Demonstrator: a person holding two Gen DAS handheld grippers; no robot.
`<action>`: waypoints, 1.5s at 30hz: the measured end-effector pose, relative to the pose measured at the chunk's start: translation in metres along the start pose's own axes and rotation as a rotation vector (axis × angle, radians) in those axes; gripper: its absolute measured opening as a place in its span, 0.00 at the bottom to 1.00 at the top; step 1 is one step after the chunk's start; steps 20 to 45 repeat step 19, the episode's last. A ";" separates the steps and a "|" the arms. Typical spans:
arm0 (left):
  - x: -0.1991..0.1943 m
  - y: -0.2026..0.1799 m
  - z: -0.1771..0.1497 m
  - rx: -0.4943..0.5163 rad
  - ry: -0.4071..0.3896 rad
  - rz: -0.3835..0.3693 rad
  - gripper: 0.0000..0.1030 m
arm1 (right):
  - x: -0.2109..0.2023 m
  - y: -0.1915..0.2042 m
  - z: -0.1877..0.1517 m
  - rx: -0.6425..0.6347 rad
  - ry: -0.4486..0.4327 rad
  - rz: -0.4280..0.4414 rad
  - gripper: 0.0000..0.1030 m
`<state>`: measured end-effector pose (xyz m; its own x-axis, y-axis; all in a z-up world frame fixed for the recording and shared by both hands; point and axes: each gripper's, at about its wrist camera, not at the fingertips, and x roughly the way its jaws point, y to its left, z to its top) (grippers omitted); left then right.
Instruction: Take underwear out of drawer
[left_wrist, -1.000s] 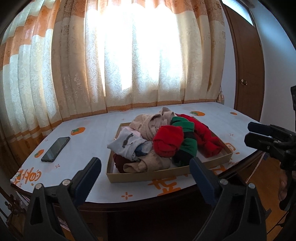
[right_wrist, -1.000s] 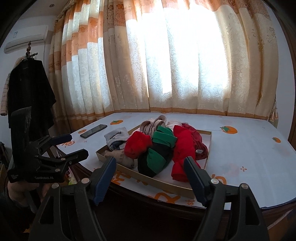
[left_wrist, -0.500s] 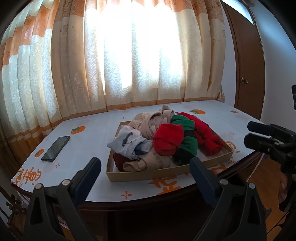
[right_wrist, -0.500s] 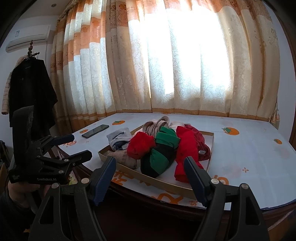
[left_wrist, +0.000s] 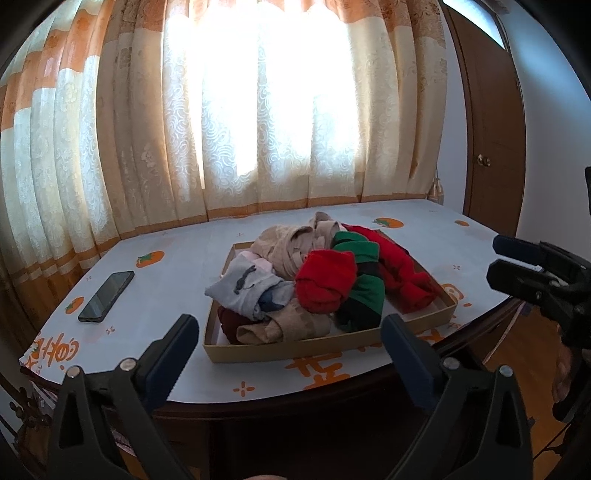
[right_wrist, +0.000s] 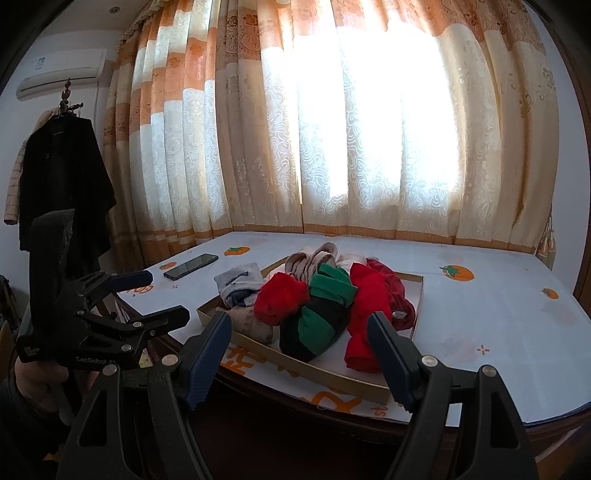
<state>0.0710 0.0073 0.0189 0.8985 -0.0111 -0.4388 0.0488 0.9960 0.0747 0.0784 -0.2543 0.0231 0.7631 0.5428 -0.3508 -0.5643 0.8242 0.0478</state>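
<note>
A shallow cardboard drawer tray (left_wrist: 332, 341) (right_wrist: 347, 380) sits on the table, piled with folded underwear: a red piece (left_wrist: 325, 280) (right_wrist: 280, 301), a green and black one (left_wrist: 364, 291) (right_wrist: 321, 317), a long red one (left_wrist: 402, 269) (right_wrist: 365, 310), beige ones (left_wrist: 284, 243) and a grey one (left_wrist: 247, 284) (right_wrist: 236, 282). My left gripper (left_wrist: 288, 332) hangs open in front of the tray's near edge, off the table, nothing between its fingers. My right gripper (right_wrist: 299, 332) is open too, short of the tray's corner. Each gripper shows in the other's view: the right gripper (left_wrist: 517, 262), the left gripper (right_wrist: 147, 295).
A black phone (left_wrist: 107, 291) (right_wrist: 190, 266) lies on the tablecloth (left_wrist: 177, 266) left of the tray. Curtains hang behind the table. A dark coat (right_wrist: 62, 184) hangs at far left and a wooden door (left_wrist: 491, 129) stands at right.
</note>
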 end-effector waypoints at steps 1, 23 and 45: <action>0.000 0.000 0.000 -0.001 0.001 0.002 1.00 | 0.000 0.000 0.000 0.001 -0.002 0.001 0.75; 0.005 -0.004 -0.008 0.026 0.011 0.024 1.00 | 0.003 -0.002 -0.008 0.003 0.016 -0.001 0.76; 0.005 -0.004 -0.008 0.026 0.011 0.024 1.00 | 0.003 -0.002 -0.008 0.003 0.016 -0.001 0.76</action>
